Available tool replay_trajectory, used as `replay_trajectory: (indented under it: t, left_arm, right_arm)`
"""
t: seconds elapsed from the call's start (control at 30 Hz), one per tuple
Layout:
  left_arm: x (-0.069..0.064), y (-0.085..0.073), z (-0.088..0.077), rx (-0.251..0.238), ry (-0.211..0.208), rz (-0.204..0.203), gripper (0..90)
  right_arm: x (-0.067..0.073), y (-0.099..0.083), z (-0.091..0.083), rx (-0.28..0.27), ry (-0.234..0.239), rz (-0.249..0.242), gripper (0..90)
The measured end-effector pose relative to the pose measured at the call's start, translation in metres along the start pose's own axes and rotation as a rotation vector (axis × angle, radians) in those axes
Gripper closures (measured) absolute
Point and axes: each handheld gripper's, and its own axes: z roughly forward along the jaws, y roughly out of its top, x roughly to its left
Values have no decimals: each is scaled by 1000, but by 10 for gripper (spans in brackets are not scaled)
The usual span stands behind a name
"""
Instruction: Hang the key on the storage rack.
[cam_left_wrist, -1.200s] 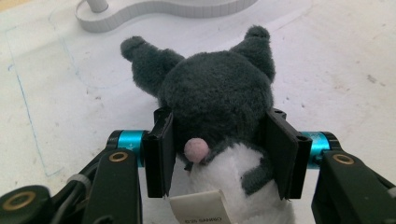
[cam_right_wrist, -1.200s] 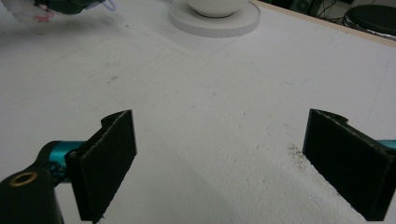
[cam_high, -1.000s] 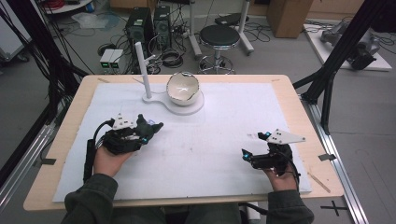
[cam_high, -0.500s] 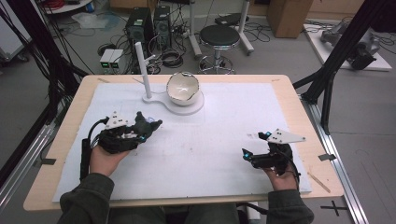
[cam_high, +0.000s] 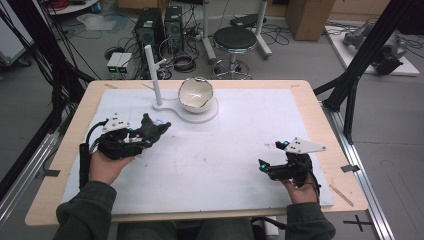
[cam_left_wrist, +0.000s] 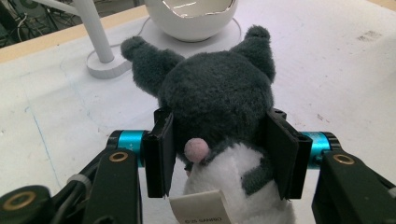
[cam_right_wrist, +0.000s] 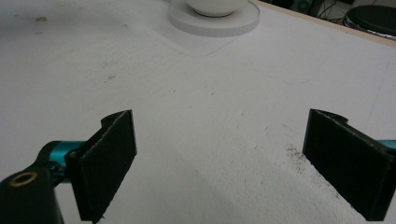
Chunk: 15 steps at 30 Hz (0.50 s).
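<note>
Since 1.0 s ago: left gripper (cam_high: 152, 131) with its plush toy (cam_high: 150, 129) has shifted a little toward the table's left edge; the heading toward the bowl is unchanged. Right gripper (cam_high: 270, 157) has not moved.

Left gripper, left gripper view: both black pads clamped on the sides of the plush toy (cam_left_wrist: 219, 107), one pad on each flank of the body just below the head. Toy is dark grey with two ears, white belly, small pink nub at the back, white fabric tag at the bottom edge (print on the tag too small to read). The toy faces away from the camera, ears toward the bowl (cam_left_wrist: 191, 16).

High view: toy held over the left half of the white mat (cam_high: 225, 150); whether it touches the mat, cannot tell. White bowl (cam_high: 196, 94) sits on a round white base (cam_high: 210, 114) at the far middle of the mat; a white upright post (cam_high: 152, 75) rises from the same base's left end. Toy is near the base but apart from it.

Right gripper: jaws spread wide, nothing between them; right gripper view shows bare mat (cam_right_wrist: 210, 116) in the gap, some dark specks by the right-hand pad. It sits low over the mat's near right part, well apart from the toy.

Wooden table (cam_high: 310, 100) under the mat.
</note>
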Motion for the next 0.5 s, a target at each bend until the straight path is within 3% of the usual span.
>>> replay_trajectory:
  t: [0.5]
  left_arm:
    - [10, 8, -7, -34, -54, -21, 487]
  right_arm:
    - [-1, 3, 4, -8, 11, -11, 89]
